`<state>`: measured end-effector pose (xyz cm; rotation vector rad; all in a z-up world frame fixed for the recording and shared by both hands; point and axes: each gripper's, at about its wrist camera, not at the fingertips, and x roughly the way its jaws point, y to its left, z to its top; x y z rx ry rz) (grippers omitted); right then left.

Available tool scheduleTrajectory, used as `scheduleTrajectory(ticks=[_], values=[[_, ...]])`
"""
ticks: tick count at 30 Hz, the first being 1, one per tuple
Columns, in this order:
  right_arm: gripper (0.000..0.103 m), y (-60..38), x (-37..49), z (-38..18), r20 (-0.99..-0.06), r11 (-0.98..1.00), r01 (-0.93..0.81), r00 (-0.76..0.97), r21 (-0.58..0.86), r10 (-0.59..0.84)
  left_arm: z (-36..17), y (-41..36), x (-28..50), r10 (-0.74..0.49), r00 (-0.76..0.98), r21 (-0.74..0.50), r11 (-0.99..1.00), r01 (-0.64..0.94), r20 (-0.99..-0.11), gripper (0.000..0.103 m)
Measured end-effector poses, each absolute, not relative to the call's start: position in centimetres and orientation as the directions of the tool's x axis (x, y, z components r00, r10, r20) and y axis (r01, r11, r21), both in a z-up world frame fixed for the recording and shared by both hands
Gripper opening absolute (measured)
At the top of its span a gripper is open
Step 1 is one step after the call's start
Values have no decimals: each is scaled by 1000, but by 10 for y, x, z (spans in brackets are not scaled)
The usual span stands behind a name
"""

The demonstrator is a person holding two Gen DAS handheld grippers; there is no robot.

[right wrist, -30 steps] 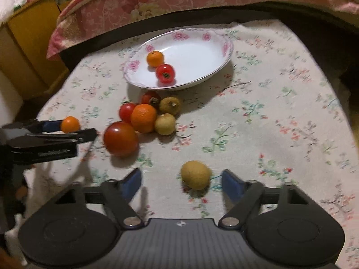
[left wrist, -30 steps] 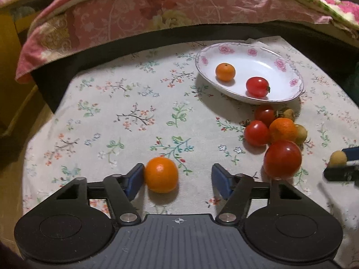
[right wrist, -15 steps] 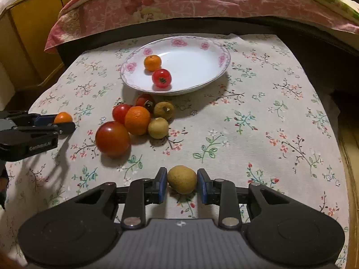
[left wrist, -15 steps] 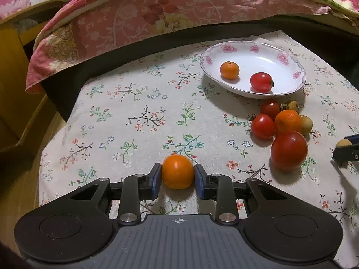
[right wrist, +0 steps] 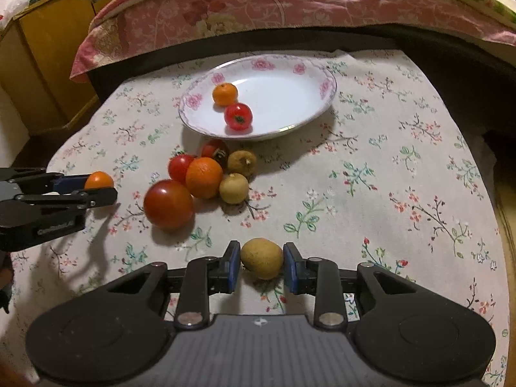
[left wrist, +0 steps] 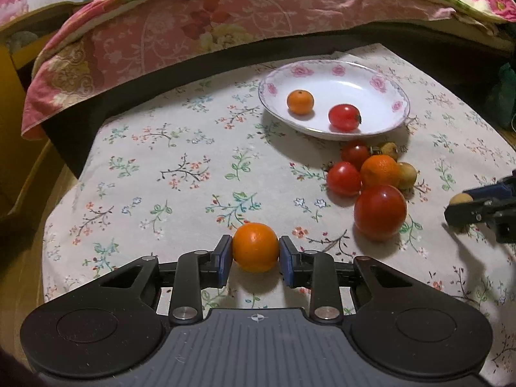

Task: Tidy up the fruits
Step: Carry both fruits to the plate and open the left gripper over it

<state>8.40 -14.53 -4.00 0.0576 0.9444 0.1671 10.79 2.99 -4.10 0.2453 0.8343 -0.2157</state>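
just round, glossy orange mandarin (left wrist: 255, 247)

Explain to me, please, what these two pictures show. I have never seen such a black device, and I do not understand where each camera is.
There is no robot arm here. A person holds one hand tool in each hand, and each tool has two fingers that pinch. A wide-angle camera sits on each tool and looks forward along its fingers, so the black shape at the bottom is the tool itself.

In the left tool's picture, the left gripper is shut on a mandarin. In the right tool's picture, the right gripper is shut on a brownish-yellow fruit.

On the floral tablecloth stands a white plate with pink flowers, holding a small mandarin and a small tomato. Before it lies a cluster of loose fruit, including a large tomato.
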Motion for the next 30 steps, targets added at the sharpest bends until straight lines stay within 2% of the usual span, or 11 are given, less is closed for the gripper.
scheduleTrajectory(ticks=[11, 13, 14, 16, 19, 24, 26, 30], values=[[30, -144, 83, -42, -802, 983, -144, 572, 111, 174, -47, 27, 103, -83, 653, 160, 939, 304, -753, 42], [31, -144, 83, -42, -805, 983, -147, 568, 107, 172, -48, 26, 102, -77, 658, 173, 936, 306, -749, 45], [32, -142, 82, -42, -808, 984, -150, 565, 99, 168, -48, 26, 102, -70, 662, 182, 935, 304, -746, 49], [36, -140, 81, -42, -813, 984, -157, 561, 83, 158, -49, 27, 103, -61, 668, 192, 935, 299, -742, 53], [37, -139, 78, -41, -817, 985, -155, 556, 76, 150, -48, 27, 105, -67, 664, 180, 938, 296, -744, 51], [36, -142, 75, -40, -821, 986, -145, 551, 84, 151, -47, 23, 104, -71, 659, 176, 937, 301, -749, 39], [30, -140, 74, -39, -824, 985, -154, 546, 78, 151, -47, 22, 102, -67, 660, 181, 936, 301, -748, 39], [30, -137, 72, -39, -829, 984, -163, 539, 76, 153, -46, 23, 101, -68, 656, 177, 938, 299, -751, 39]])
